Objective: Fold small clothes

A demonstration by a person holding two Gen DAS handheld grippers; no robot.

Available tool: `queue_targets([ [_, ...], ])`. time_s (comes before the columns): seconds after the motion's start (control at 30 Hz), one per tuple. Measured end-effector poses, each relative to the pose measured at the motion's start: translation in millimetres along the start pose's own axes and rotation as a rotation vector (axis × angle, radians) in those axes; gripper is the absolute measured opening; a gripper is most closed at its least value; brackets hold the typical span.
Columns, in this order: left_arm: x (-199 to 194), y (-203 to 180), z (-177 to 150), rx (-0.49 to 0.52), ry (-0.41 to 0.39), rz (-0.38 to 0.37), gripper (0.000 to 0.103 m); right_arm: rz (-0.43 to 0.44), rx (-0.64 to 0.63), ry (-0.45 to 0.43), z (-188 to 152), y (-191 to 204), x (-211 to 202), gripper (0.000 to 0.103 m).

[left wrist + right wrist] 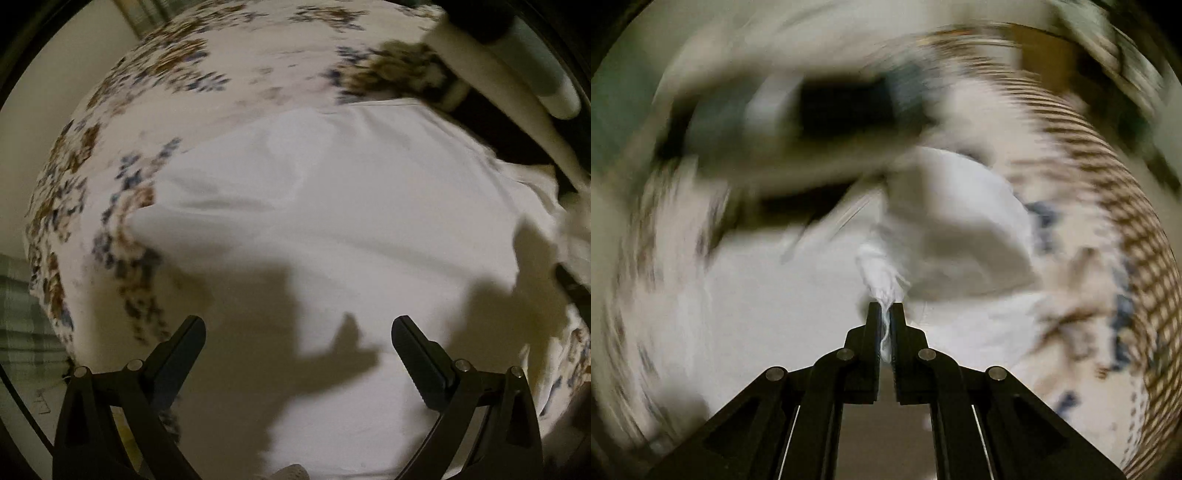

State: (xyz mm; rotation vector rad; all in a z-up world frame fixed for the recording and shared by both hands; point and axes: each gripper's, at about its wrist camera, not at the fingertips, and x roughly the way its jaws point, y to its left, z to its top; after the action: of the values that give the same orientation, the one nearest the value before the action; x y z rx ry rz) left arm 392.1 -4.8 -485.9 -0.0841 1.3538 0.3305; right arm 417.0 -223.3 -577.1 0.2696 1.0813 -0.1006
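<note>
Now we are pinching a bunch of the white garment (945, 206) in the right gripper (885, 308), fingers nearly closed; left gripper (298, 328) is hovering wide, empty. Better carrying low, taut, across the floral bedsheet (207, 62).

Almost all of the right wrist view is smeared by motion. A dark, blurred shape (846, 107) far ahead of the right gripper (885, 308) cannot be identified. The white garment (945, 206) loses its outline there. In the left wrist view, the flowered sheet (173, 66) ahead is blurred, and a pale object (491, 59) at upper right is cut by the edge.

No legible text, labels or nos. anywhere.
</note>
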Motion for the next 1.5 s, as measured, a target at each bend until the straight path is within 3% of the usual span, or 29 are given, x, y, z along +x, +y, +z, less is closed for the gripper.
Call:
queue_targets([
  [0.1, 6.3, 26.4, -8.0, -0.023, 0.016, 0.013, 0.103, -0.007, -0.156, 0.134, -21.2, 41.4, 32.7, 0.006],
  [0.17, 9.8, 44.9, -11.9, -0.039, 0.020, 0.014, 0.103, 0.059, -0.185, 0.210, -30.5, 55.5, 42.3, 0.007],
  [0.2, 11.0, 52.9, -14.9, -0.048, 0.021, 0.014, 0.103, 0.099, -0.173, 0.224, -32.1, 56.2, 38.9, 0.016],
  [0.23, 13.2, 61.8, -17.8, -0.061, 0.025, 0.013, 0.103, 0.137, -0.156, 0.226, -32.4, 53.6, 32.7, 0.037],
  [0.3, 18.5, 76.7, -20.7, -0.089, 0.034, 0.010, 0.103, 0.208, -0.071, 0.171, -29.6, 37.1, 5.8, 0.051],
  [0.37, 24.5, 92.3, -23.3, -0.133, 0.041, 0.006, 0.103, 0.215, 0.048, 0.100, -24.0, 13.6, -15.9, 0.053],
  [0.47, 35.4, 115.7, -23.2, -0.214, 0.045, -0.010, 0.103, 0.106, 0.165, 0.066, -10.1, -18.7, -11.1, 0.053],
  [0.57, 51.4, 142.1, -18.3, -0.339, 0.070, -0.074, 0.103, 0.002, 0.167, 0.126, -5.8, -28.9, 28.0, 0.053],
  [0.67, 69.2, 175.0, -12.2, -0.520, 0.083, -0.185, 0.103, 0.108, 0.094, 0.281, -16.5, 3.5, 68.1, 0.055],
  [0.73, 80.3, 196.8, -9.2, -0.657, 0.062, -0.262, 0.103, 0.165, 0.023, 0.278, -24.7, 31.0, 61.5, 0.056],
  [0.8, 92.1, 210.3, -7.2, -0.777, 0.063, -0.338, 0.103, 0.156, 0.005, 0.253, -31.0, 40.4, 50.6, 0.056],
  [0.87, 105.4, 215.4, -2.0, -0.878, 0.071, -0.413, 0.103, 0.140, 0.043, 0.230, -33.2, 36.2, 42.4, 0.056],
  [0.97, 114.5, 212.8, 7.3, -0.936, 0.056, -0.450, 0.103, 0.116, 0.148, 0.222, -34.9, 22.1, 34.1, 0.056],
  [1.0, 115.6, 210.0, 11.0, -0.945, 0.039, -0.457, 0.100, 0.110, 0.184, 0.223, -30.8, 18.9, 31.5, 0.056],
  [1.07, 112.3, 199.3, 22.0, -0.949, -0.022, -0.457, 0.076, 0.084, 0.226, 0.213, -27.4, 7.6, 26.4, 0.056],
  [1.1, 111.9, 196.2, 26.1, -0.941, -0.039, -0.465, 0.030, 0.074, 0.233, 0.206, -27.4, 6.4, 24.5, 0.056],
  [1.13, 114.1, 191.4, 32.6, -0.914, -0.045, -0.479, 0.007, 0.064, 0.240, 0.198, -25.1, 4.7, 22.3, 0.056],
  [1.2, 112.5, 186.1, 36.7, -0.895, -0.054, -0.468, 0.006, 0.047, 0.253, 0.177, -22.3, -5.0, 13.2, 0.056],
  [1.3, 92.8, 177.3, 48.0, -0.824, -0.136, -0.433, 0.005, 0.032, 0.262, 0.155, -17.7, -21.0, -0.1, 0.056],
  [1.4, 54.4, 158.0, 59.7, -0.672, -0.248, -0.387, 0.005, 0.027, 0.265, 0.129, -12.7, -36.0, -13.4, 0.056],
  [1.5, 5.9, 115.2, 67.1, -0.463, -0.359, -0.363, 0.005, 0.028, 0.285, 0.112, -12.0, -50.5, -23.3, 0.056],
])
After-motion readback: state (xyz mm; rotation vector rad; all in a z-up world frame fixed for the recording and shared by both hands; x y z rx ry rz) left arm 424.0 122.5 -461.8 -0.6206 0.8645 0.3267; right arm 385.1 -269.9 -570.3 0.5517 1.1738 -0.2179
